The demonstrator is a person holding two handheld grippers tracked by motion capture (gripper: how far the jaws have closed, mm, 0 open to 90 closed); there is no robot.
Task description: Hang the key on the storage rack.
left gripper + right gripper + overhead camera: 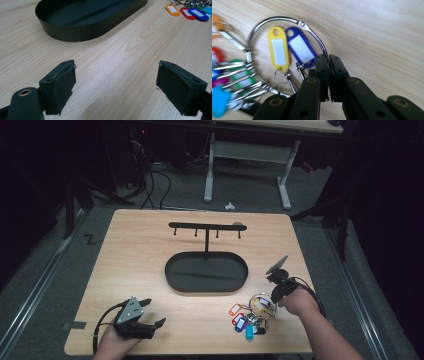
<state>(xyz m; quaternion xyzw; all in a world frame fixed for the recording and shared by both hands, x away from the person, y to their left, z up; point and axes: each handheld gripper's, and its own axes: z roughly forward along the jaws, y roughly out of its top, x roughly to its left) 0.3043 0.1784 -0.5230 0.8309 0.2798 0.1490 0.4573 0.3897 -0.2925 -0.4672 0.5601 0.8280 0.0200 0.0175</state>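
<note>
Wooden table point(150, 245), blank key tags point(287, 48)

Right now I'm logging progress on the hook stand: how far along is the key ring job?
Done: the right gripper has shut on the metal ring that carries the coloured tags. In hand: that bunch, low over the table. Left: likely hanging it on the stand, whose hooks are bare. The left gripper waits open.
</note>
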